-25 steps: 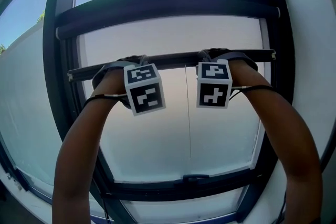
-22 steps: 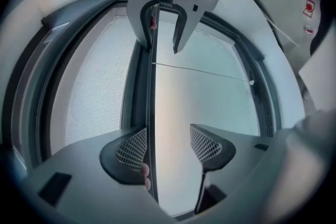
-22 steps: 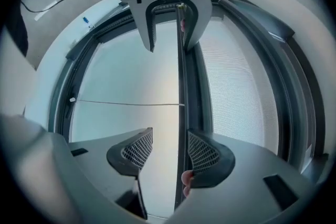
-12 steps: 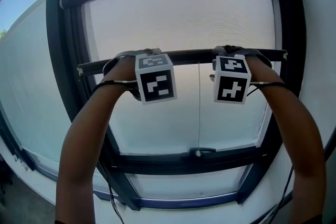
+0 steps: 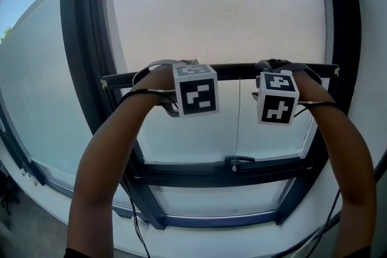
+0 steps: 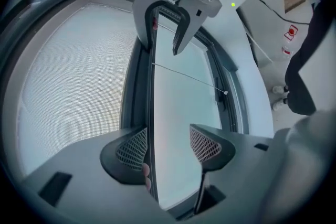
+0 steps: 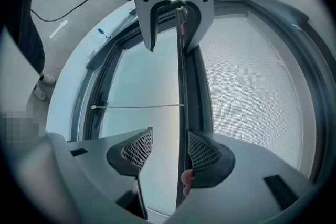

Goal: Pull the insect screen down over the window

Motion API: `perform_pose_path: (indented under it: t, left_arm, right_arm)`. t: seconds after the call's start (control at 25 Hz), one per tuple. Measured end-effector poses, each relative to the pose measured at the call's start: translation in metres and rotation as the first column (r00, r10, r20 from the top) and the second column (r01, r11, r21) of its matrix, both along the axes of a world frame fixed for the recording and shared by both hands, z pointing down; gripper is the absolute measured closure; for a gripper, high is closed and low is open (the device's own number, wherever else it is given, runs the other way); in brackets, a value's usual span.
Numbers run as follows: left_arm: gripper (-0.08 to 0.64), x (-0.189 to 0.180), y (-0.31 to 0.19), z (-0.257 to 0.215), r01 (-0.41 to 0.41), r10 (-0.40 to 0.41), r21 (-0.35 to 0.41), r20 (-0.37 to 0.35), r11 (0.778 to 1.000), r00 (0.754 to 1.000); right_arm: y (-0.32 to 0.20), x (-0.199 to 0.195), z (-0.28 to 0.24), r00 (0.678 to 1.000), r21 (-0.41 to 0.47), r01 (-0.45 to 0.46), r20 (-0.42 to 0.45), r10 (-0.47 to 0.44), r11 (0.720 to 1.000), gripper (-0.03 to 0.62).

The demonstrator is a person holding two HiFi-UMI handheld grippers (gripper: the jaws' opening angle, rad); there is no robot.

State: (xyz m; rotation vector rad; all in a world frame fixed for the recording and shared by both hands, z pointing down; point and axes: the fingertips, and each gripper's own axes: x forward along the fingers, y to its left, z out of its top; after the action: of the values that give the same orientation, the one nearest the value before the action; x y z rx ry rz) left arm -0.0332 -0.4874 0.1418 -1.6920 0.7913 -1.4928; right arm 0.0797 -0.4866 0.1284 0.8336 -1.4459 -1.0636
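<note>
Lower than a second ago, the bar (image 5: pixel 230 71) of the screen (image 5: pixel 217 15) now sits closer to the handle (image 5: pixel 239 160) on the window's bottom rail, and more mesh is stretched above it. The screen covers the upper part of the pane, and the glass is bare below the bar. Both tongs reach the bar, well apart, with the cord (image 5: pixel 237 124) hanging between them. The left tongs (image 6: pixel 168 136) are released. Their jaws stand wide, the bar runs close along one pad, and only glass shows in the rest of the gap. The right tongs (image 7: pixel 169 139) are released too, with the bar close along one pad. A fingertip (image 6: pixel 146 176) shows beside the bar at the left tongs' base.
</note>
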Motion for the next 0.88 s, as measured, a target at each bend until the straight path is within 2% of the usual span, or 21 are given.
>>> perform_pose_path:
  t: [0.16, 0.4, 0.88]
  left_arm:
    - [0.305, -0.001, 0.006, 0.023, 0.016, -0.013, -0.072, 0.038, 0.997, 0.999]
    - [0.305, -0.002, 0.007, 0.042, 0.008, -0.006, -0.096, 0.026, 0.995, 1.000]
    - [0.305, 0.000, 0.006, 0.060, 0.015, -0.013, -0.118, 0.019, 0.993, 1.000]
  right_arm:
    - [0.002, 0.000, 0.021, 1.000, -0.065, -0.011, -0.013, 0.010, 0.998, 0.383]
    - [0.005, 0.000, 0.041, 1.000, -0.123, -0.015, -0.016, 0.013, 0.992, 0.383]
    - [0.004, 0.000, 0.059, 1.000, -0.153, -0.023, -0.012, 0.021, 0.988, 0.383]
